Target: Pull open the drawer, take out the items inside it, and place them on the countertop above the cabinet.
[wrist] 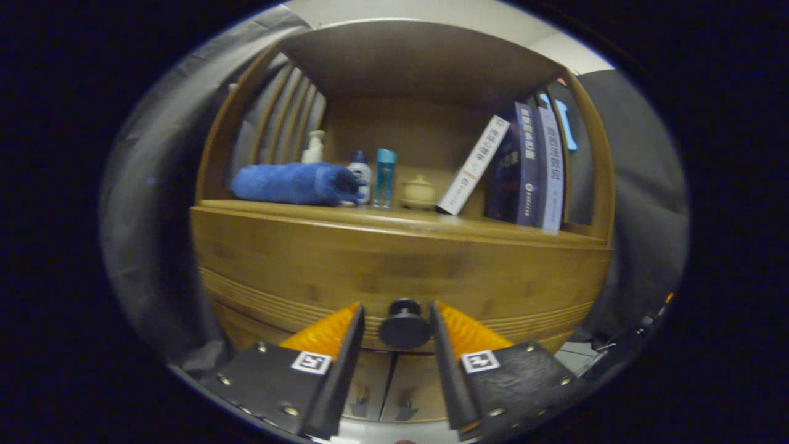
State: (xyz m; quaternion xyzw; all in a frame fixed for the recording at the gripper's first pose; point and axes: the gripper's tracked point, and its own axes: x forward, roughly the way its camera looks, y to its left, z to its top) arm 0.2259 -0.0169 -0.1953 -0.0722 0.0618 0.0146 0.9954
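The wooden drawer front [400, 271] spans the cabinet under the countertop [394, 221]. Its dark round knob [404, 325] sits between my two fingers. My gripper [396, 306] is open around the knob, one finger on each side. A narrow gap shows on the left side, and the right finger stands very close to the knob. The inside of the drawer is hidden.
On the countertop, from left to right, are a rolled blue towel [293, 183], a pump bottle [314, 147], a white bottle [359, 174], a teal bottle [384, 177], a small lidded pot [418, 191] and leaning books [524, 166]. Two lower cabinet doors [394, 385] lie beneath the drawer.
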